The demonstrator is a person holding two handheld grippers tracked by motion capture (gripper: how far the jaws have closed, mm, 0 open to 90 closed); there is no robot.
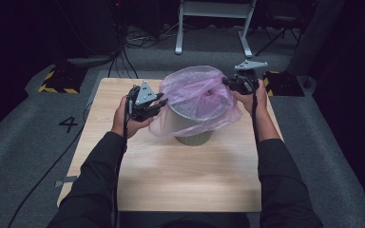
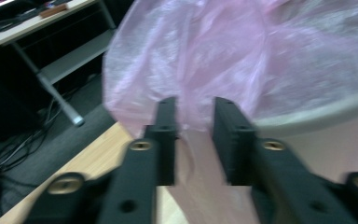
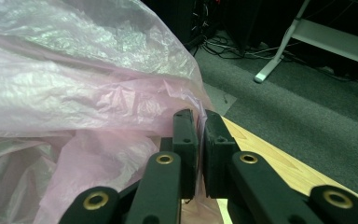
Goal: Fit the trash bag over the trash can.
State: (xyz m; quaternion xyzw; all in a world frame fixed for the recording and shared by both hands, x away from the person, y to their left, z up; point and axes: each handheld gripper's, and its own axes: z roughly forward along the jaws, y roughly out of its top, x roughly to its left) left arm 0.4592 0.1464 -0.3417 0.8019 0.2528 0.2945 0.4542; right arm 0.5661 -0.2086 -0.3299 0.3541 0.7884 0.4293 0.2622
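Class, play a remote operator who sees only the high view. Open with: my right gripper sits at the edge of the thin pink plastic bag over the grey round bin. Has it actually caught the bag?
Observer: Yes. In the right gripper view, the right gripper has its jaws shut on a fold of the thin pink plastic bag.
Operator: And the left one?
Observer: In the left gripper view, the left gripper has its jaws apart, with bag film showing in the gap, not pinched.
Operator: Where is the bin's rim from there?
Observer: The rim of the grey round bin shows as a pale band just right of those jaws.
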